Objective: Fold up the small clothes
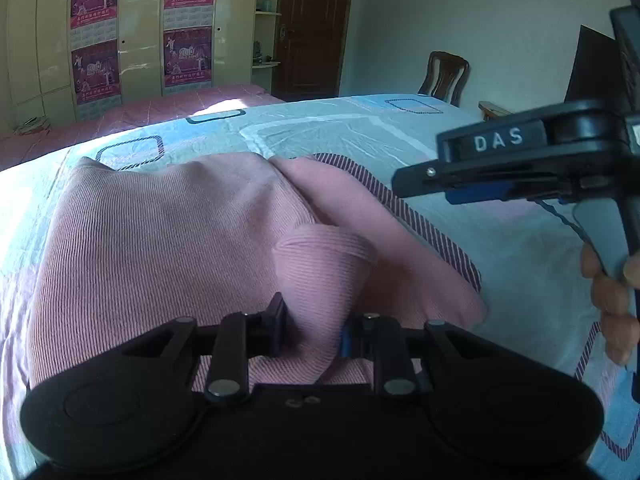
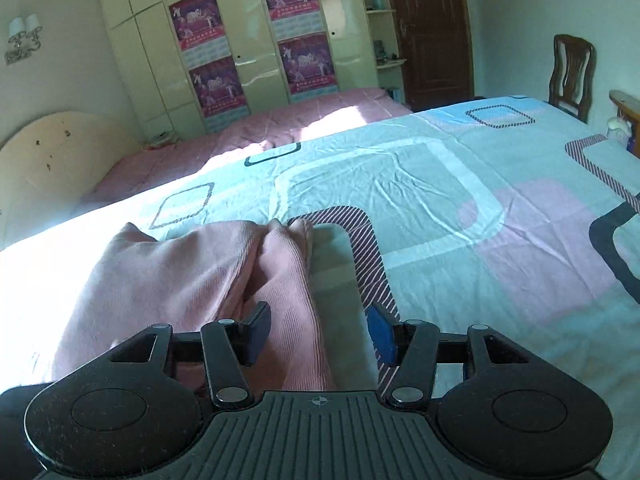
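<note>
Bed (image 2: 460,184): patterned sheet, carrying everything. Pink garment (image 1: 160,248): spread on it, mid-fold. Left tool (image 1: 314,330): clamped on a raised fold of cloth. Right tool (image 2: 318,334): fingers apart, straddling the garment's right edge. Next, probably: close, carry across.

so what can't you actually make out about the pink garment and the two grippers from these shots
- Pink garment: its near edge is hidden under the left hand-held gripper body in the left wrist view, so its type and full outline are unclear.
- Right hand-held gripper: the right wrist view does not show whether its open fingers touch the cloth.
- Garment's left side: washed out by sun glare on the bedsheet in the right wrist view.
</note>
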Tool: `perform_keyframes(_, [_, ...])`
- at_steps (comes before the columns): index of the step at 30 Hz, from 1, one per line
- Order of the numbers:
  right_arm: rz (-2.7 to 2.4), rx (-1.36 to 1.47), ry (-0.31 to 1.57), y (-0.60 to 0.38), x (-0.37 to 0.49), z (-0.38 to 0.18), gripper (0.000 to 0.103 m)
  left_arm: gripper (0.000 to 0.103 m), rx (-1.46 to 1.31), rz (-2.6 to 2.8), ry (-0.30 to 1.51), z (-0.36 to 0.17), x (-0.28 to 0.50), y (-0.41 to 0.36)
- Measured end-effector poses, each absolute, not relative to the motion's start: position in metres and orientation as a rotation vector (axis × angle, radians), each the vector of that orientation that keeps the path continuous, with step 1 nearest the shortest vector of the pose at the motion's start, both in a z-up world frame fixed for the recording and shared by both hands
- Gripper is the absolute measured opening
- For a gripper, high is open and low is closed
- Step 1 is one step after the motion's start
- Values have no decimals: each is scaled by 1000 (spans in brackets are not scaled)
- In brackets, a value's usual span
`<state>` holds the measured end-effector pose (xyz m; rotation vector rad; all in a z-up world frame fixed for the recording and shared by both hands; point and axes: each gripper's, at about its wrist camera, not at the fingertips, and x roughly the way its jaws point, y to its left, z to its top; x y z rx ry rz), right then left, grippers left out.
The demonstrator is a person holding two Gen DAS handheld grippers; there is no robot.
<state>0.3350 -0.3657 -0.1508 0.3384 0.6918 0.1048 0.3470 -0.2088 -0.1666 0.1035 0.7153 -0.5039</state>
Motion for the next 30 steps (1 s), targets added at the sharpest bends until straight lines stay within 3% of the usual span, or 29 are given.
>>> perform_keyframes(2, [161, 358, 689, -362, 339, -149, 53, 39, 88, -529, 727, -163, 341, -206])
perform_keyframes(10, [331, 389, 812, -323, 378, -174, 54, 58, 24, -471, 683, -133, 322, -147])
perform_keyframes(14, [330, 414, 851, -314, 383, -189, 52, 59, -7, -312, 663, -125, 340, -110])
perform_keyframes(16, [332, 418, 848, -312, 381, -188, 25, 59, -30, -254, 675, -124, 354, -97])
perform_keyframes(19, [331, 379, 836, -307, 379, -182, 13, 59, -61, -200, 686, -128, 371, -83])
perform_keyframes(27, [295, 167, 625, -312, 355, -130, 9, 59, -124, -227, 645, -121, 390, -89])
perform_keyframes(30, [233, 207, 685, -332, 354, -146, 10, 60, -116, -266, 664, -129, 396, -105])
